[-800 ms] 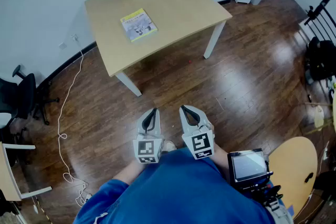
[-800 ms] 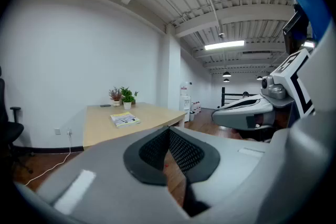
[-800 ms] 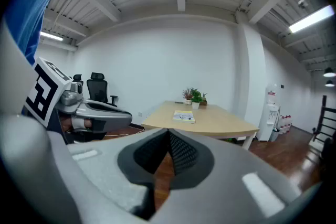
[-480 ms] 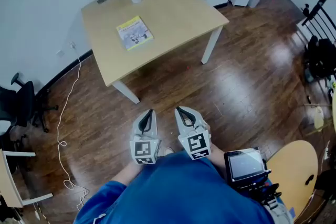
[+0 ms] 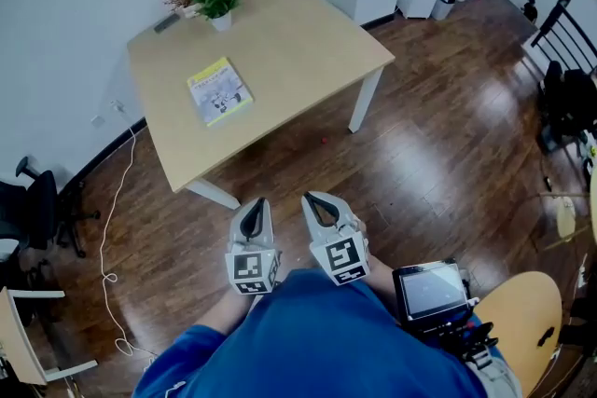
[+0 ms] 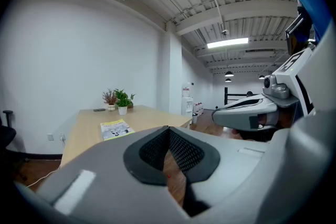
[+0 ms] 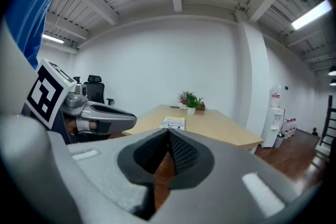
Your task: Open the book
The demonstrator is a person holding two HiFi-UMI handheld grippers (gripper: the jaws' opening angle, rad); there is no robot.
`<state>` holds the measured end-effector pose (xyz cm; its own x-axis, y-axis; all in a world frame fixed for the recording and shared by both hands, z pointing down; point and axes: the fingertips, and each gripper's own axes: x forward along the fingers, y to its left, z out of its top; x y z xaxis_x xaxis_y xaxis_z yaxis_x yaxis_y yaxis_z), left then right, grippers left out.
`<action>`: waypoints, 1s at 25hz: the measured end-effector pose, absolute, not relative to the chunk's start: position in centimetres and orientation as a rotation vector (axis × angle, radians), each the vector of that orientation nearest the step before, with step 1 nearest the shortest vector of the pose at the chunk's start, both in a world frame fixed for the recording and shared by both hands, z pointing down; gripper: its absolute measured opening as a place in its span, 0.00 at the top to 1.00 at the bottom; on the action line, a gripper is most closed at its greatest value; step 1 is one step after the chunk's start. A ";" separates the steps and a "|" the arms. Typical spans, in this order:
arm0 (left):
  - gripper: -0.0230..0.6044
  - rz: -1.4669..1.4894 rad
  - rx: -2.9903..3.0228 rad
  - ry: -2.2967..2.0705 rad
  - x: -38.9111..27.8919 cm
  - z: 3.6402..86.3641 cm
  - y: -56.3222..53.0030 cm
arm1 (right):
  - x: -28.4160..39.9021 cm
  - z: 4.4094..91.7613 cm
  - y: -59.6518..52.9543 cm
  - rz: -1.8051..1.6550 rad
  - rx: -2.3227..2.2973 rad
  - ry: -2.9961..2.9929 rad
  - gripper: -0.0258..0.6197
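My left hand-held gripper [image 5: 257,203] and right hand-held gripper [image 5: 311,199] are closed, empty. The closed book [image 5: 219,91] on the surface [image 5: 298,23] has drifted left in my view; it's still well out of reach.

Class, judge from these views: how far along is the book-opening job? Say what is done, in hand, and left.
Done: nothing; the book lies closed on the table. In hand: left claw and right claw are shut, empty, held over the floor short of the table. Left: reach the book, lift its cover.
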<state>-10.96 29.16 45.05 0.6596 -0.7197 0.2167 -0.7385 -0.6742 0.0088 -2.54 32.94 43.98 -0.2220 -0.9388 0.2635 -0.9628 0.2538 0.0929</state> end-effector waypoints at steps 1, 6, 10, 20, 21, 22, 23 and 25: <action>0.95 0.299 2.769 -1.233 -10.4 44.8 28.5 | -1.9 44.0 32.2 0.136 1.761 -2.267 0.96; 0.95 0.318 2.728 -1.308 -8.4 44.8 25.4 | 0.4 44.4 28.7 0.160 1.710 -2.317 0.96; 0.95 0.344 2.685 -1.366 -7.0 45.4 23.3 | 1.7 45.0 26.4 0.179 1.654 -2.362 0.96; 0.95 0.364 2.638 -1.432 -3.2 45.4 20.0 | 5.1 45.5 22.9 0.218 1.582 -2.412 0.96; 0.95 0.369 2.632 -1.437 -3.2 45.5 19.7 | 5.2 45.7 22.5 0.224 1.578 -2.414 0.96; 0.95 0.374 2.626 -1.441 -3.2 45.6 19.4 | 5.2 45.8 22.2 0.230 1.574 -2.414 0.96; 0.95 0.380 2.620 -1.446 -3.4 45.7 19.0 | 5.2 46.0 21.8 0.235 1.570 -2.413 0.96; 0.95 0.383 2.610 -1.454 -3.8 46.0 18.3 | 5.0 46.4 21.0 0.243 1.564 -2.414 0.96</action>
<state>-3.78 18.30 46.02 0.5038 -0.8166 0.2817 -0.8494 -0.5276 -0.0104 4.97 21.01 46.36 -0.3900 -0.8704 0.3005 -0.9128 0.4084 -0.0018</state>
